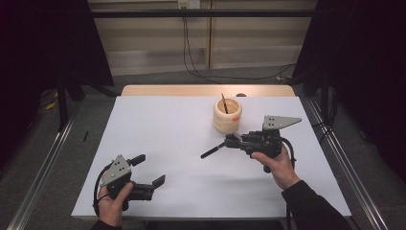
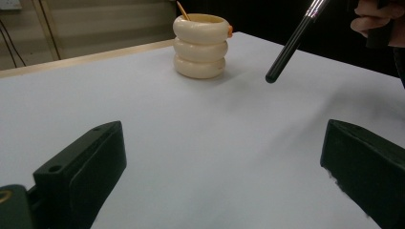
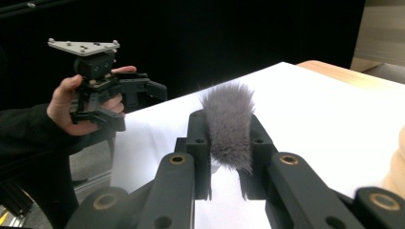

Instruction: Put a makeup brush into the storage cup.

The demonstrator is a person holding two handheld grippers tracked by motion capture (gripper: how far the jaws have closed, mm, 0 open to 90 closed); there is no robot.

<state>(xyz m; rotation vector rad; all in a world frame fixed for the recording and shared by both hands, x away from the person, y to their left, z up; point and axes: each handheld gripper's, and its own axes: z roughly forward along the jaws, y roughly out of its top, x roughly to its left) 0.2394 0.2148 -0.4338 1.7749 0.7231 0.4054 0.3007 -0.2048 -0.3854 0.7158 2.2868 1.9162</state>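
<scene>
My right gripper (image 1: 231,142) hovers over the table's right half, shut on a make-up brush (image 1: 212,152). The brush's grey bristles (image 3: 229,125) sit between the jaws, and its black handle (image 2: 290,46) juts out to the left, slanting down above the white surface. A cream ringed cup (image 1: 227,116) stands just beyond it, with a thin stick and a small orange item at its rim. My left gripper (image 1: 150,170) rests near the front left corner, open with nothing between its fingers (image 2: 83,164). The right gripper view also catches the left gripper (image 3: 138,106), far off.
The white tabletop (image 1: 167,134) has a wooden strip (image 1: 206,90) along its far edge. Metal rails run along the floor on both sides. Dark curtains hang left and right, and cables trail on the floor behind the table.
</scene>
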